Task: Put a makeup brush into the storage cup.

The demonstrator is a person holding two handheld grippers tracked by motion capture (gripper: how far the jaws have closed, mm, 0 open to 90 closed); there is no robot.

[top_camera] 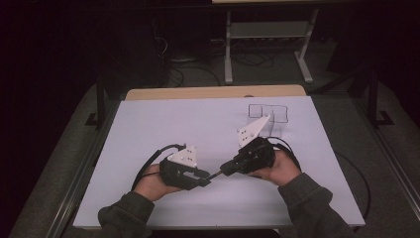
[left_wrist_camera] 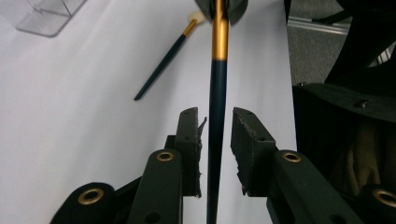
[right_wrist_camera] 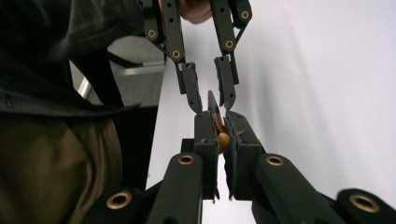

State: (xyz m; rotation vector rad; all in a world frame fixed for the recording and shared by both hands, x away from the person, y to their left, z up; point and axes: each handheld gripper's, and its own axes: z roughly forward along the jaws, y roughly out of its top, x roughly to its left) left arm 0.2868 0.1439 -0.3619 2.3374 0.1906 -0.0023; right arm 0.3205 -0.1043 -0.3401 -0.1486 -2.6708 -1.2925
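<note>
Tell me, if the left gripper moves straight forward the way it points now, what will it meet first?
Most likely the right gripper, which is shut on the gold ferrule end of the brush. The left gripper has its jaws loosely around the handle of the brush, aimed along it. Depth is hard to judge.

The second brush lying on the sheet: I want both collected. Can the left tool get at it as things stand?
Probably not yet. The left tool has the first brush between its open pads, with the right tool gripping that brush's other end. The second brush lies unobstructed on the sheet.
</note>
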